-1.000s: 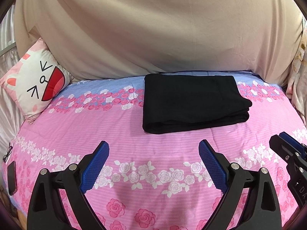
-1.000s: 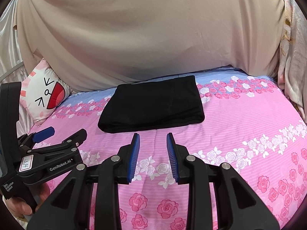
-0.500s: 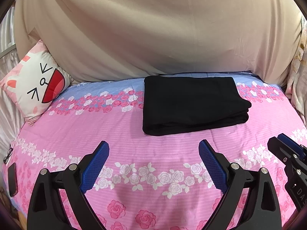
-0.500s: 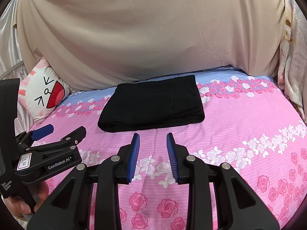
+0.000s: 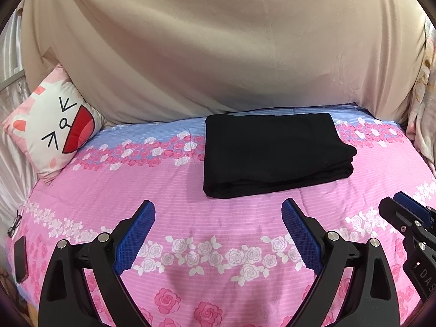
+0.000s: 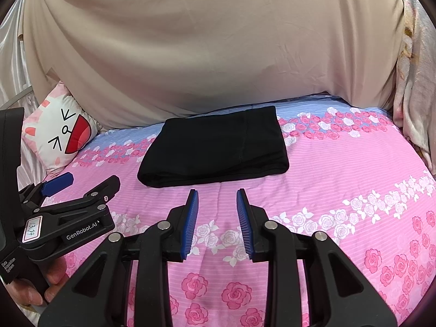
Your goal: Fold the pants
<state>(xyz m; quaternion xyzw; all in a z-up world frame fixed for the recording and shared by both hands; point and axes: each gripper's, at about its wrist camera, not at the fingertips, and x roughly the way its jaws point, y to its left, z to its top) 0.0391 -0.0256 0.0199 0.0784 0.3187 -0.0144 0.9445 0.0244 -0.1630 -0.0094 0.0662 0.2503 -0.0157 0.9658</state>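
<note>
The left black gripper with blue pads (image 5: 218, 234) hovers level, jaws spread wide; the right black gripper (image 6: 217, 218) beside it, jaws slightly apart, empty. Beyond both, black folded pants (image 5: 275, 154) lie on the pink floral bedspread (image 5: 109, 185).

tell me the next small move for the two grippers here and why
Probably draw both back and stop. The black fabric pants already lie as a neat folded rectangle on the pink floral bedsheet, and the left gripper and right gripper hover open, short of them, holding nothing.
</note>
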